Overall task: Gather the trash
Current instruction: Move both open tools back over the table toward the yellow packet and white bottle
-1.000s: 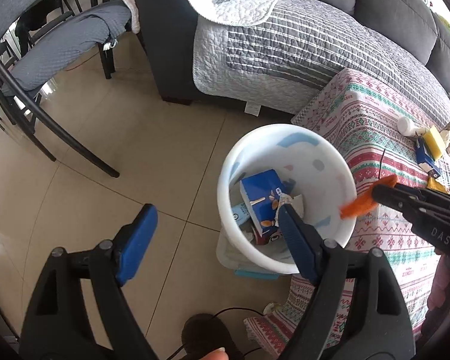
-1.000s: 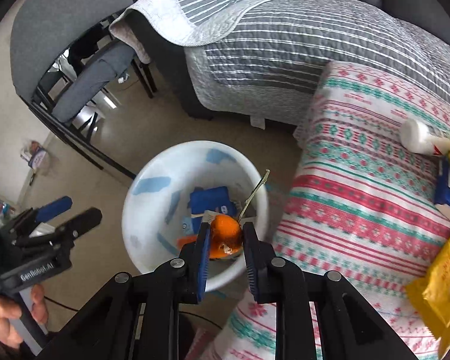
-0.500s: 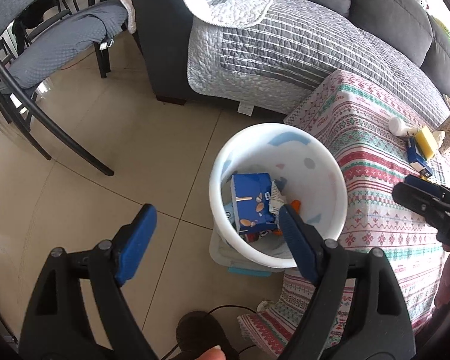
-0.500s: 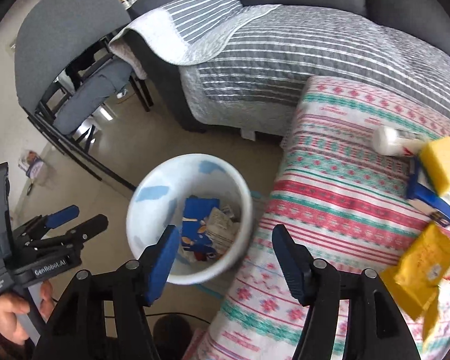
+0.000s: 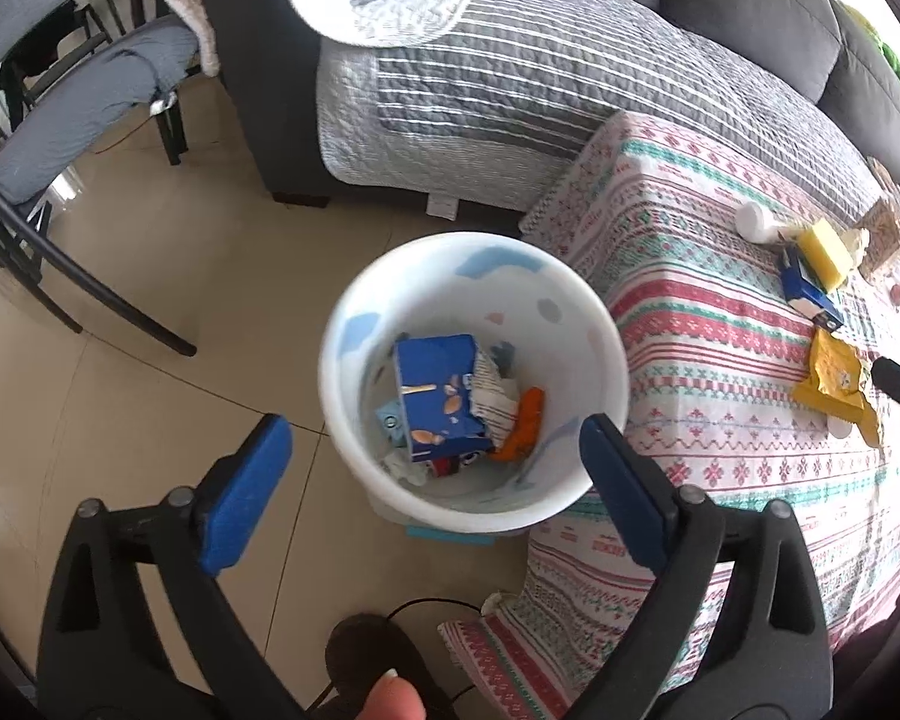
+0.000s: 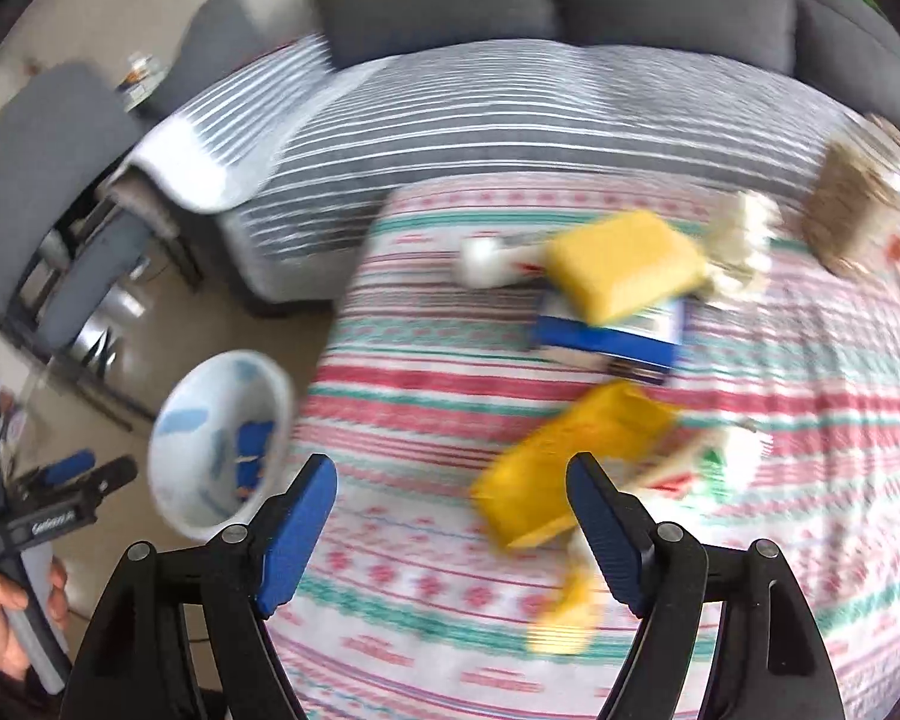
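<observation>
The white bin [image 5: 354, 324] stands on the floor beside the patterned table [image 5: 720, 360]. Inside it lie a blue box [image 5: 435, 384] and an orange wrapper [image 5: 525, 423]. My left gripper [image 5: 432, 429] hovers above the bin, its jaws opening with nothing between them. My right gripper [image 6: 450, 465] is over the table [image 6: 420, 390], jaws opening and empty. A crumpled yellow wrapper [image 6: 570, 468] lies just ahead of its right finger. Beyond that sit a yellow sponge [image 6: 624, 264] on a blue box [image 6: 606, 336], and a white bottle [image 6: 486, 255]. The right wrist view is blurred.
A sofa with a grey striped quilt [image 5: 510, 78] runs behind the table and bin. Dark chairs [image 5: 60, 120] stand on the tile floor at left. A black cable [image 5: 426, 606] lies on the floor near the table corner. A woven box [image 6: 852, 210] sits at the table's far right.
My right gripper let go of the orange wrapper, which now lies in the bin, then opened and swung right over the table. The left gripper shifted slightly and widened.
</observation>
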